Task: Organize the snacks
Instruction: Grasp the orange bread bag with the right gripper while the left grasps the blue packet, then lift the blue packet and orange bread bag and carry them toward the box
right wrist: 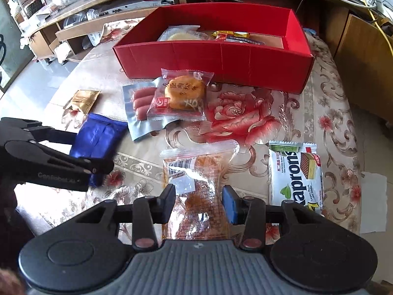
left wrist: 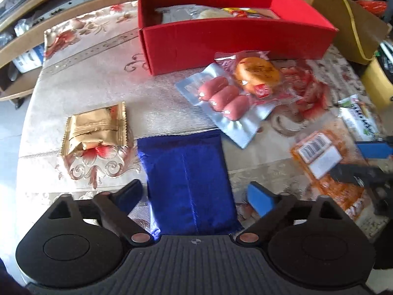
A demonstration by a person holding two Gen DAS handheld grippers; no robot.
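A shiny blue packet (left wrist: 189, 172) lies flat on the flowered tablecloth (left wrist: 86, 73). My left gripper (left wrist: 195, 194) stands open around it, its pads clear of both edges. The right wrist view shows the same gripper (right wrist: 91, 150) over the blue packet (right wrist: 98, 135). An orange see-through snack packet (right wrist: 196, 172) lies flat between the fingers of my right gripper (right wrist: 199, 199), which is open and brackets its sides. Beyond stand a sausage pack (right wrist: 141, 100), a wrapped round pastry (right wrist: 181, 95) on top of it, and the red box (right wrist: 221, 59) holding several snacks.
A gold packet (left wrist: 95, 127) lies left of the blue one. A white and green wafer packet (right wrist: 294, 172) lies right of the orange packet. A cardboard box (left wrist: 351, 24) stands beside the red box. The table's rounded edge (left wrist: 32, 113) is at the left.
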